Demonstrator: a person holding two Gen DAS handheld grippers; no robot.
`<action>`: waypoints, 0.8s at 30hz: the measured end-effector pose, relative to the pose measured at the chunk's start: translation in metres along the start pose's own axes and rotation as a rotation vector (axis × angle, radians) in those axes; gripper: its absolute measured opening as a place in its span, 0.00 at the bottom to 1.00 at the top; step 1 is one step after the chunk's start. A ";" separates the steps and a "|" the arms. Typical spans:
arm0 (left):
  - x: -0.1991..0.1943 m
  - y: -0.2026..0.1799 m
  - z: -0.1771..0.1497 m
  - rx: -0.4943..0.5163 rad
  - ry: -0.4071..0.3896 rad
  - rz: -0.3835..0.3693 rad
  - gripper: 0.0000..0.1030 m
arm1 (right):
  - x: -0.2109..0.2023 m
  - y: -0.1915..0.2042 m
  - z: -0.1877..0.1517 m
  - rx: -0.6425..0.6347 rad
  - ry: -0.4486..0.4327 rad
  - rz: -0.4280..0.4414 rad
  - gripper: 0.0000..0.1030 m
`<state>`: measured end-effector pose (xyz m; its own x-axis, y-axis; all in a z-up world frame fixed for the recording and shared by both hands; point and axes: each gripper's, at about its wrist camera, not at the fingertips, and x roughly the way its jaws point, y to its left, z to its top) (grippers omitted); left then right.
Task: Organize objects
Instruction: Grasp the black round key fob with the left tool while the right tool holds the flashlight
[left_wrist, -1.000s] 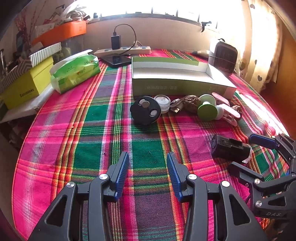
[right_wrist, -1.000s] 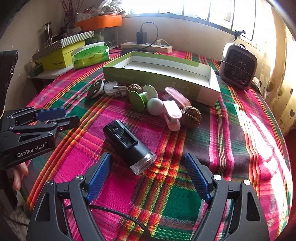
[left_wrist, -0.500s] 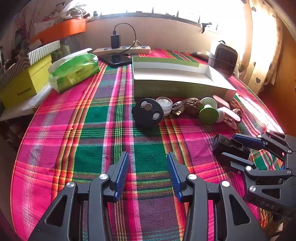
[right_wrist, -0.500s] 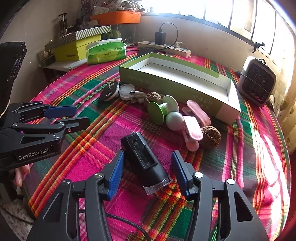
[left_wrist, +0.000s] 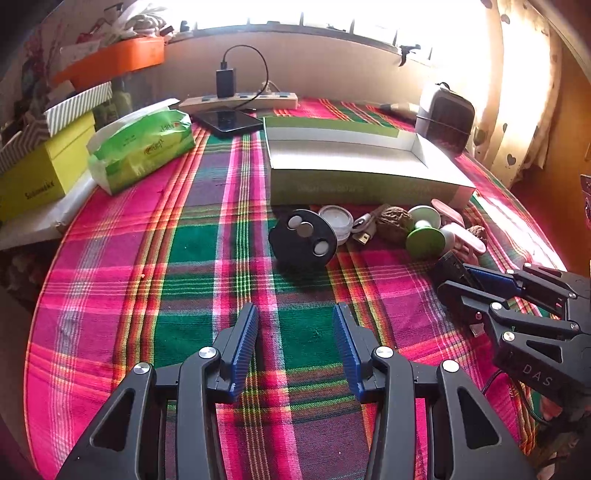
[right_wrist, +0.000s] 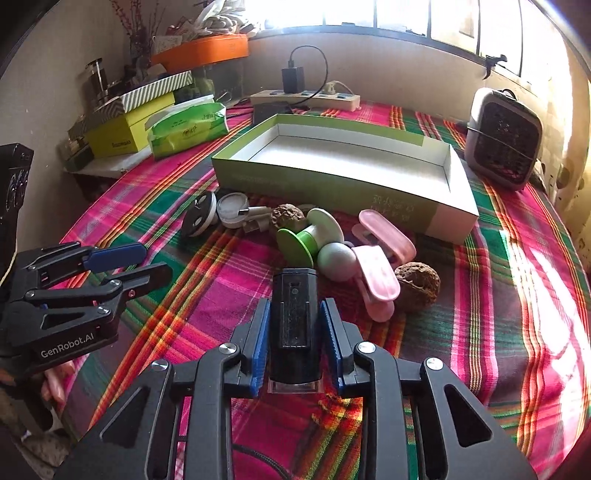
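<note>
My right gripper (right_wrist: 295, 314) is shut on a black boxy device (right_wrist: 293, 317) with a clear end, on the plaid cloth; the right gripper also shows in the left wrist view (left_wrist: 458, 280). My left gripper (left_wrist: 295, 325) is open and empty above the cloth; it also shows in the right wrist view (right_wrist: 147, 262). An open green-and-white box (right_wrist: 343, 181) lies beyond. In front of it lie a black disc (left_wrist: 303, 238), a white jar (right_wrist: 232, 206), a USB plug (left_wrist: 364, 230), two walnuts (right_wrist: 417, 282), a green spool (right_wrist: 306, 236), a white ball (right_wrist: 336, 258) and pink clips (right_wrist: 380, 258).
A green tissue pack (left_wrist: 142, 149), yellow box (left_wrist: 44, 173) and striped box stand at the left. A phone (left_wrist: 231, 120) and power strip (left_wrist: 240, 99) lie at the back. A small grey heater (right_wrist: 502, 138) stands at the back right. The round table edge curves near me.
My right gripper has moved forward around the black device and closed on it; it was wide open a second ago. My left gripper has stayed open, nearly still.
</note>
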<state>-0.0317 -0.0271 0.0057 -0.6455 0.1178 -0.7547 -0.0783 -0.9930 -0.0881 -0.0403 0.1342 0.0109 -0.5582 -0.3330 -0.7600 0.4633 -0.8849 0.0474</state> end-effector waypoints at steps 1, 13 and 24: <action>0.001 0.003 0.002 -0.005 -0.003 -0.003 0.39 | 0.000 0.000 0.000 0.002 0.001 0.003 0.28; 0.012 0.008 0.028 0.012 -0.024 -0.087 0.39 | 0.004 0.002 0.000 0.010 0.006 0.021 0.28; 0.033 0.011 0.041 0.004 0.009 -0.076 0.40 | 0.003 0.001 0.002 0.014 0.007 0.024 0.28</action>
<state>-0.0850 -0.0342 0.0066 -0.6306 0.1927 -0.7518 -0.1299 -0.9812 -0.1425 -0.0426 0.1316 0.0095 -0.5418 -0.3518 -0.7633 0.4670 -0.8811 0.0746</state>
